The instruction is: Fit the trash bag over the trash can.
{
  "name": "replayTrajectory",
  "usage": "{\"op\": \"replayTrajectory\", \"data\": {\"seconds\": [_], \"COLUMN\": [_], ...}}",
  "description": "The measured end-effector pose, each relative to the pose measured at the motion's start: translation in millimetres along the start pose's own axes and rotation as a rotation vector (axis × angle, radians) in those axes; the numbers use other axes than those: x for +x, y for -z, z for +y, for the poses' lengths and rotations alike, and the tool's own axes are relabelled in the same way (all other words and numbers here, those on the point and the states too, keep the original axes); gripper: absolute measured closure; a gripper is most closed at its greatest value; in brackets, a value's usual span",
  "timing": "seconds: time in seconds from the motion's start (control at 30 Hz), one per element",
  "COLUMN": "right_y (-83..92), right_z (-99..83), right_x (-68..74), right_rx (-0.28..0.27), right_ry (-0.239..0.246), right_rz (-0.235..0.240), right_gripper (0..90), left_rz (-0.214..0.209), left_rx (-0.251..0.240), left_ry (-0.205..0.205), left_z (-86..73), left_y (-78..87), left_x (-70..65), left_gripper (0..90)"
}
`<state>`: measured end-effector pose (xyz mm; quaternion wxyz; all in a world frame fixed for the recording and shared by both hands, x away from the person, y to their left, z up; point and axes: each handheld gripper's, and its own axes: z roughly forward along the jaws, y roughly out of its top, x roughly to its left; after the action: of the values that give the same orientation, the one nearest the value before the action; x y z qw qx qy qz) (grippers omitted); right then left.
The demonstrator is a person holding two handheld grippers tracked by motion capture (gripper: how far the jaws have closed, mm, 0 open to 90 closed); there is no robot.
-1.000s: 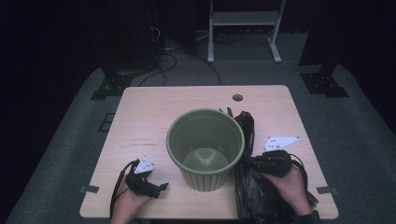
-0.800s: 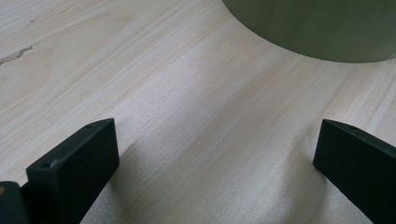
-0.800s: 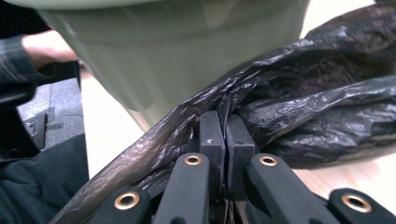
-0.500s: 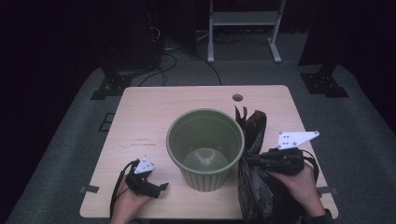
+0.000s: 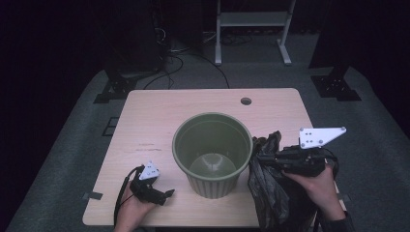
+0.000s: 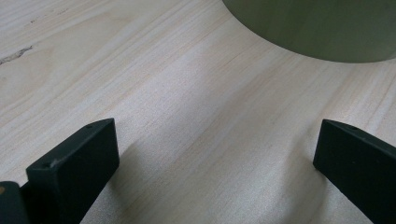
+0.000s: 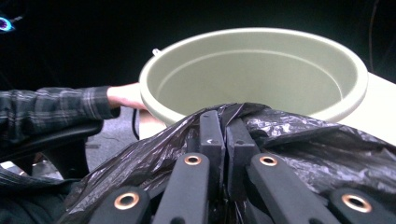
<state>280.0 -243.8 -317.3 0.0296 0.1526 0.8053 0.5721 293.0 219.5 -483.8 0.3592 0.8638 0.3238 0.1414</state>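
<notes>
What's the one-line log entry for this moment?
right gripper: shut on bag | left gripper: open on table | bin: unlined

Lit tabletop, dark surroundings, soft focus

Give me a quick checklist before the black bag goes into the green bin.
1. Right tool shut on the black bag: ok.
2. Green bin upright with nothing inside: ok.
3. Bag's mouth open: cannot tell; it hangs bunched.
4. Bag lifted above the bin's rim: not ok; most of it hangs beside the bin.
5. Left tool open and resting on the table, apart from the bin: ok.
</notes>
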Motion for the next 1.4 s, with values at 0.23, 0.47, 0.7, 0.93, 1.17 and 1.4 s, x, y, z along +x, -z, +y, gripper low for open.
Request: {"op": "replayTrajectory", "data": {"seconds": [0.23,0.47,0.7,0.93,1.17,1.4], "right_y": [-10.1,-26.7,-39.0,-54.1,-76.6,-103.8], "right_z": [19.1,35.9,53.1,74.4,94.8,118.6], "right_x": [-0.4,-2.8,-2.8,1.6,4.1,6.6], "right_rx": [0.004,0.003,-0.005,-0.007,-0.005,-0.008], "right_ry": [0.031,0.039,0.054,0.079,0.096,0.113], "right_rz": [0.027,0.023,0.047,0.065,0.096,0.128], "right_gripper": [88.2,88.2,87.6,88.0,88.1,88.0], "left_rz": [0.0,0.0,0.0,0.0,0.0,-0.001], "left_rx": [0.0,0.0,-0.002,-0.002,-0.002,-0.003], "left_ry": [0.0,0.0,0.0,0.001,0.001,0.0], "left_z": [0.0,0.0,-0.1,-0.1,0.0,0.0], "left_y": [0.0,0.0,-0.1,-0.1,-0.1,-0.3], "left_x": [0.0,0.0,0.0,0.0,0.0,0.1], "left_gripper": [0.0,0.0,0.0,0.0,0.0,0.0]}}
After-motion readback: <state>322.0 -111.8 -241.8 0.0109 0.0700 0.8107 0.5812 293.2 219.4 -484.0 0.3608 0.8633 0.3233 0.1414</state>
